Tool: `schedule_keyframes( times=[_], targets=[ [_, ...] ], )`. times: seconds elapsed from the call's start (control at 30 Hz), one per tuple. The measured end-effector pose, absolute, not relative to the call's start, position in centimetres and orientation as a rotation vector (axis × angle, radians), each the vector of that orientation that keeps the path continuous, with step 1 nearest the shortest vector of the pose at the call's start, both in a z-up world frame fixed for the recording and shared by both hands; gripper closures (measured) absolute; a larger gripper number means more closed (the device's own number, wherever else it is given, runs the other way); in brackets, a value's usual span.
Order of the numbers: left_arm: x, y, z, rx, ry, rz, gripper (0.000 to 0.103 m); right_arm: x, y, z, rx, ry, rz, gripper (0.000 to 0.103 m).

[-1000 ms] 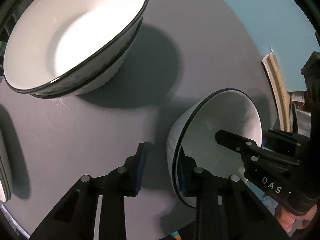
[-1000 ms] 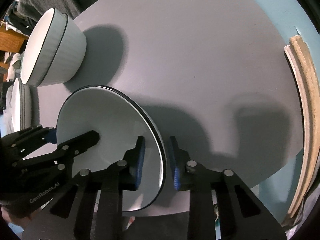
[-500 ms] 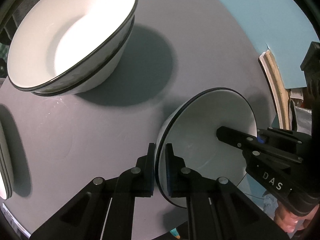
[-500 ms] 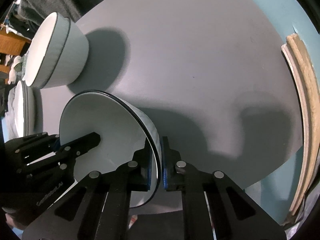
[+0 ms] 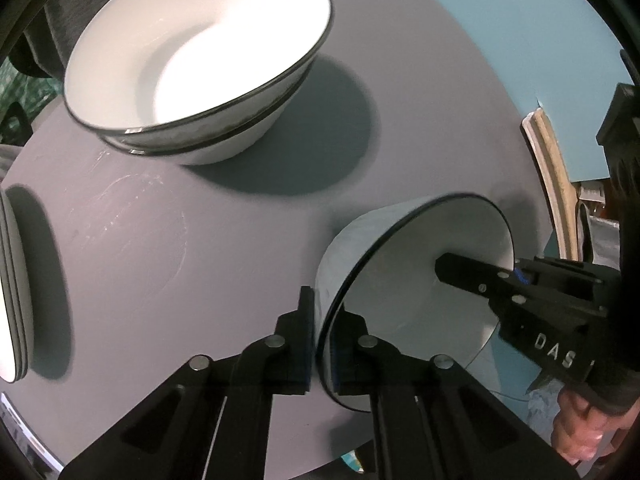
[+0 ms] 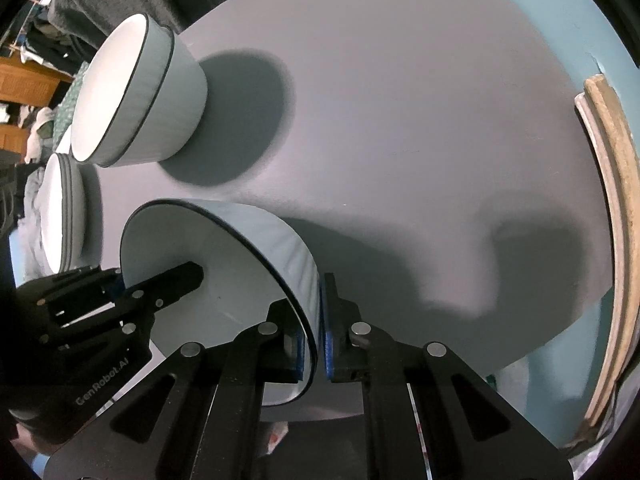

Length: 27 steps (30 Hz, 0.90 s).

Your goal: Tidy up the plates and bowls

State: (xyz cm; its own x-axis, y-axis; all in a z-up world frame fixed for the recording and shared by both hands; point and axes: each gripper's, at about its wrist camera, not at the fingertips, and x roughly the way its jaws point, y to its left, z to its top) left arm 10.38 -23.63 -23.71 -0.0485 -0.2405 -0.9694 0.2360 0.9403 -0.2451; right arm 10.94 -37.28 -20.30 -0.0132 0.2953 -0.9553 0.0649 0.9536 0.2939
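While both my tongs pinch one white bowl by its rim, I judge the job is partly done. My left tongs are clamped on the near edge, and my right tongs are clamped on the opposite edge, so the bowl sits between them, tipped, above the gray table. Ahead of my left tongs, two bowls are already nested. This one is not yet stacked. Off to the left, the plates are cut off, so I cannot count them.
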Motion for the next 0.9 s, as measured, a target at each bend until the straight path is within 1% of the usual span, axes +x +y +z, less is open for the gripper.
schedule_keyframes(
  times=[0.3,0.57,0.83,0.9],
  targets=[
    [10.3,-21.5,-24.8,-0.079,1.625,-0.339,0.097,12.1,-37.2,-20.6,0.287,1.582,0.230,0.095],
    [9.4,-18.8,-25.5,-0.143,1.673,-0.266,0.097,13.0,-35.3,-21.0,0.236,1.653,0.298,0.095],
    [8.3,-17.0,-26.0,-0.241,1.670,-0.212,0.095,14.5,-33.3,-21.0,0.186,1.664,0.361,0.095],
    [8.5,-17.0,-26.1,-0.253,1.671,-0.214,0.095,13.6,-34.0,-20.9,0.183,1.665,0.365,0.094]
  ],
)
